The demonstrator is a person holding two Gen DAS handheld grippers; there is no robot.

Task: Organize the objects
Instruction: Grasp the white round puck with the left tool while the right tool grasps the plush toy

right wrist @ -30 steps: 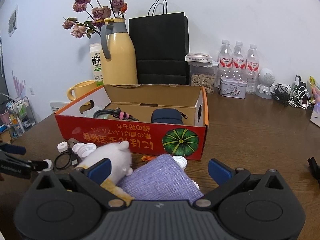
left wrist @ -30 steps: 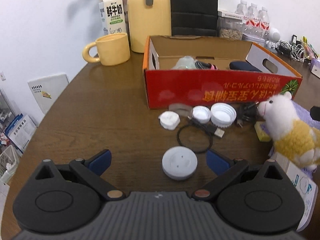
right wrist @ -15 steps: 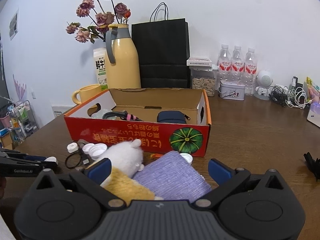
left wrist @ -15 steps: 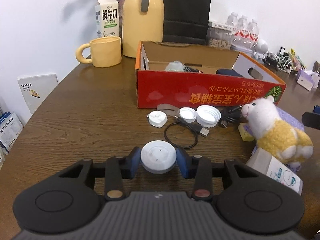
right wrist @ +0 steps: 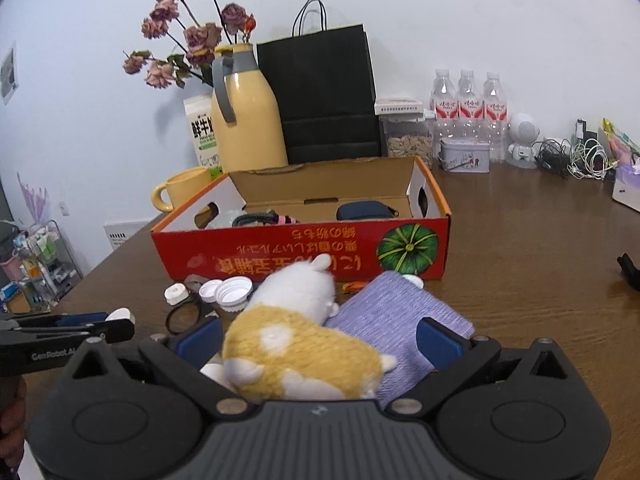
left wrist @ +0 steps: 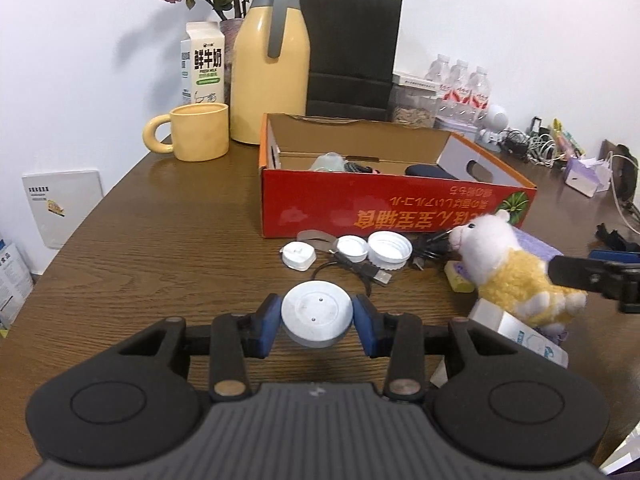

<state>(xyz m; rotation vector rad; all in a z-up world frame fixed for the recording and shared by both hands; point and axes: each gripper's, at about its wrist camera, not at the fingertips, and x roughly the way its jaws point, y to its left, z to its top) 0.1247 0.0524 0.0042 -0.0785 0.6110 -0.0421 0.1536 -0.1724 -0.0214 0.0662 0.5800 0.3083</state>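
Wooden table (left wrist: 160, 240), flat-faced disc (left wrist: 317, 314) upward

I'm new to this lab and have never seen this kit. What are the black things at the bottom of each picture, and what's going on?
No robot here: a person carries two hand-held grippers, each with a wide-angle camera looking along its fingers. That is why each picture shows black machinery at the bottom.

In the left camera's view, the left gripper is shut on a white round puck, its blue pads pressing the sides. In the right camera's view, the right gripper is open around a plush toy lying on a purple cloth; whether its pads touch the toy is unclear.

On the wooden table stands a red cardboard box already holding a few things. In front of it lie white caps and a black cable. Behind are a yellow mug, a yellow jug and a milk carton.
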